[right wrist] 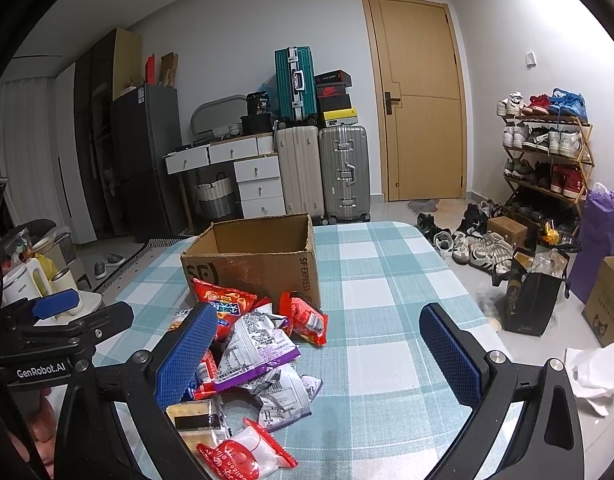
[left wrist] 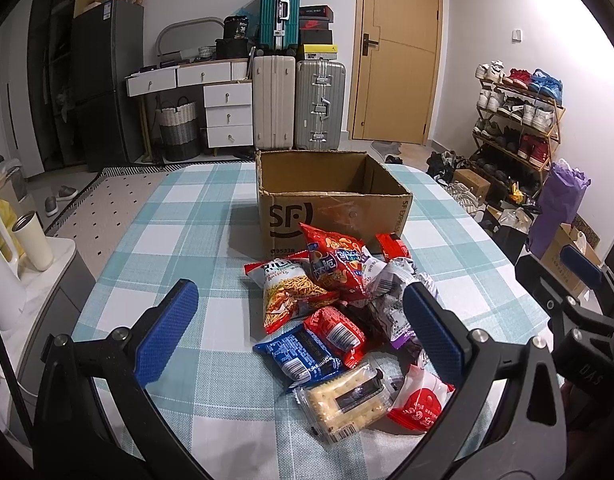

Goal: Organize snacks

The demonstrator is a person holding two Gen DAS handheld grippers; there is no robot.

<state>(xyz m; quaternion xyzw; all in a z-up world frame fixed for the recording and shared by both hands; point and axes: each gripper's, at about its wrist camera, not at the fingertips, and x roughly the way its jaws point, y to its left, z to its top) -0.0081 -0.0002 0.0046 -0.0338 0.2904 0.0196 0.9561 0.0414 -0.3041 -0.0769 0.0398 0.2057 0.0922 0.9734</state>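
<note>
Snack packets [left wrist: 339,312] are lying heaped on the checked tablecloth [left wrist: 179,232], just before the open cardboard box [left wrist: 331,200], its visible interior showing nothing. Left gripper [left wrist: 301,318] and right gripper [right wrist: 319,344] are hovering, jaws spread wide, gripping nothing.

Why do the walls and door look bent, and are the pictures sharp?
Left wrist view: the fisheye lens bows the door and darkens the corners; the snack pile is sharp, and the cardboard box casts a soft shadow leftward. Right wrist view: same curving, no glare, and the shoe rack looks slightly soft.
</note>
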